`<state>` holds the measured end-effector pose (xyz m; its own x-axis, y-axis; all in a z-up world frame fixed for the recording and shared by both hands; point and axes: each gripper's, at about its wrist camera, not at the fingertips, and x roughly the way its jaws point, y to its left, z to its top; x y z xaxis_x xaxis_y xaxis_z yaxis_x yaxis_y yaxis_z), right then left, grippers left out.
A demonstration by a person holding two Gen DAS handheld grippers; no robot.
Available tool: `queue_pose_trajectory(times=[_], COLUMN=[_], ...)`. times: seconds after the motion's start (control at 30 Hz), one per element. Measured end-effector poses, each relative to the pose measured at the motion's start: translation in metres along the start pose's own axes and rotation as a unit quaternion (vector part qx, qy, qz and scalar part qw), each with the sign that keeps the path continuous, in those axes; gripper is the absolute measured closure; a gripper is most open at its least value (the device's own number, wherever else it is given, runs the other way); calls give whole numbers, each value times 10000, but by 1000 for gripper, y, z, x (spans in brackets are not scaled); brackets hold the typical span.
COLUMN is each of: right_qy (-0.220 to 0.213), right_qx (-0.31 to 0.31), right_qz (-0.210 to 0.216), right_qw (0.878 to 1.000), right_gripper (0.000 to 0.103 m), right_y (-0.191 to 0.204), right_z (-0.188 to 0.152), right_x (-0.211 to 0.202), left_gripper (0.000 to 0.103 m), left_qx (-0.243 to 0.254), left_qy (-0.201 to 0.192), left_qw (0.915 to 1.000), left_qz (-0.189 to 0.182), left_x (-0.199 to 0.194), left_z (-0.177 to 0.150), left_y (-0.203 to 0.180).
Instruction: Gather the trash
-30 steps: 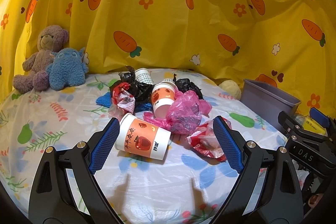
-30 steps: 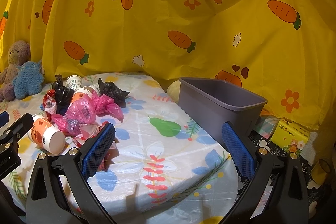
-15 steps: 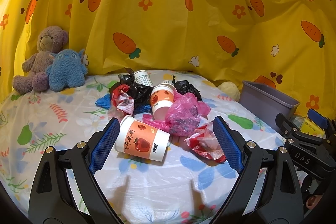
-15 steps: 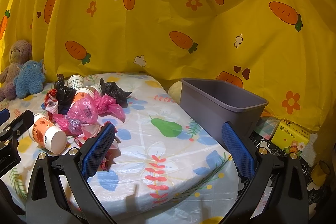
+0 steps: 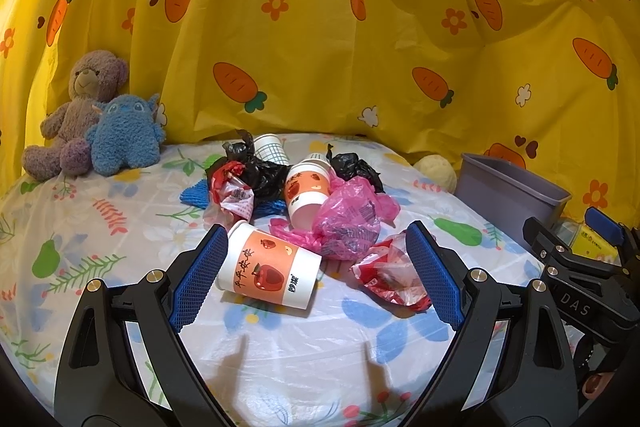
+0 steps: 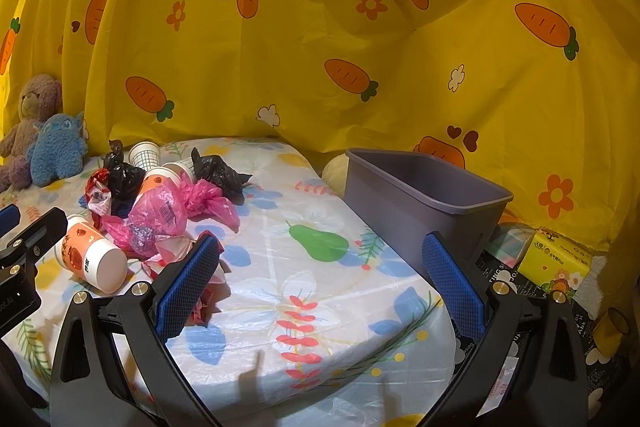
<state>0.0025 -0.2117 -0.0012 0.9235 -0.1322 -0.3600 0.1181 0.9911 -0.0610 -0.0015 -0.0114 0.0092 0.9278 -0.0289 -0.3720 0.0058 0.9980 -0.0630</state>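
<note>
the left gripper (image 5: 316, 279) hangs over a table (image 5: 304, 359) in a fruit-and-flower plastic cloth, jaws spread wide and holding nothing. just ahead of its left finger, close against the blue pad, an orange-and-white paper cup (image 5: 270, 269) lies on its side, open end pointing away from the tool and to its left. ahead of the right finger, close to its pad, sits a crumpled red-and-clear wrapper (image 5: 390, 273). straight ahead past the fingertips lies a pink plastic bag (image 5: 348, 215), a second orange cup (image 5: 306, 193) leaning against it; farther on are black bags (image 5: 260, 171), a grid-print cup (image 5: 272, 147) and a blue mesh sleeve (image 5: 196, 193). two plush toys, one mauve (image 5: 76, 107) and one blue (image 5: 124, 135), sit far off to the left against a yellow carrot-print curtain (image 5: 320, 27).

the right gripper (image 6: 320, 279) is likewise spread wide and empty, poised over the table's near corner. the trash heap lies ahead and to its left, the pink bag (image 6: 160, 215) nearest its left finger. a grey bin (image 6: 420, 195) stands just ahead of its right finger, beyond the table edge, open side up. a yellow tissue pack (image 6: 556, 263) lies on the floor to the right of the bin.
</note>
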Motion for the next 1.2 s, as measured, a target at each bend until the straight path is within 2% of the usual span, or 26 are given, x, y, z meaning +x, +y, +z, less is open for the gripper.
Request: queue_pose_trajectory(times=[0.97,1.2], right_qy=[4,77], right_qx=[-9,-104], right_qz=[8,229], right_qw=[10000,9997], right_gripper=[5,5], right_y=[-1,8], right_z=[-1,-8], right_x=[1,9], left_gripper=[14,14], left_qx=[7,-106], left_qy=[-33,0], left_qw=[9999,9999], left_qz=[-106,3], left_x=[5,6], left_z=[-3,-6], left_y=[-7,3])
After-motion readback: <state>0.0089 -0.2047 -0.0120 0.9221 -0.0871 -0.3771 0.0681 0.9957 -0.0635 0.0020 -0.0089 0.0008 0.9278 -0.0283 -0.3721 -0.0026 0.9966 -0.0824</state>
